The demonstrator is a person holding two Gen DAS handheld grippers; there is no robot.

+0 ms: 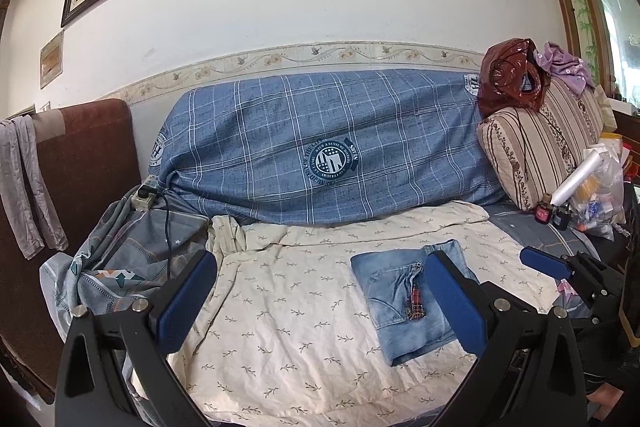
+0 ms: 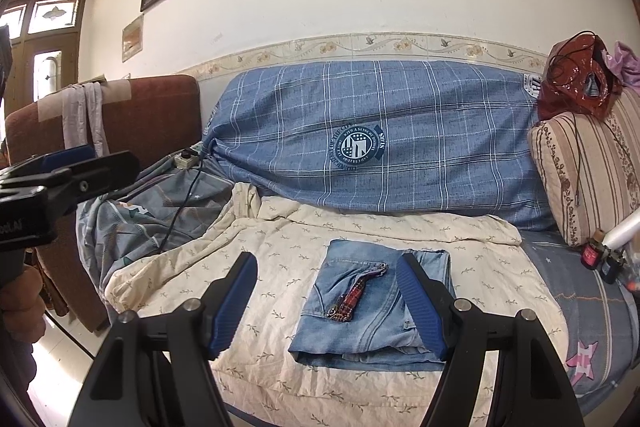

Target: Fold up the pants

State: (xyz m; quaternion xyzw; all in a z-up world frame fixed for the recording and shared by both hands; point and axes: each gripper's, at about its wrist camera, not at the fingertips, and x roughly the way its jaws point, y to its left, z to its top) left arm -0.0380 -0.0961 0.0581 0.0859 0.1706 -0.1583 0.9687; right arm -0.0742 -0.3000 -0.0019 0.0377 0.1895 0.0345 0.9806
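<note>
Light blue denim pants [image 1: 404, 297] lie folded into a compact square on the cream leaf-print sheet [image 1: 280, 307]; a red plaid lining shows at the open fly. They also show in the right wrist view [image 2: 360, 311]. My left gripper [image 1: 320, 303] is open and empty, held above the sheet to the left of the pants. My right gripper [image 2: 328, 303] is open and empty, held just in front of the pants; it shows at the right edge of the left wrist view [image 1: 548, 263]. The left gripper shows at the left of the right wrist view [image 2: 72, 163].
A blue plaid covered bolster [image 1: 332, 143] lines the back wall. A striped cushion [image 1: 536, 143] with a red bag [image 1: 508, 75] stands at right, with small bottles [image 1: 552, 213] and a plastic bag beside it. A power strip with a cord [image 1: 146, 197] and rumpled bedding lie at left. A brown chair [image 1: 80, 163] stands far left.
</note>
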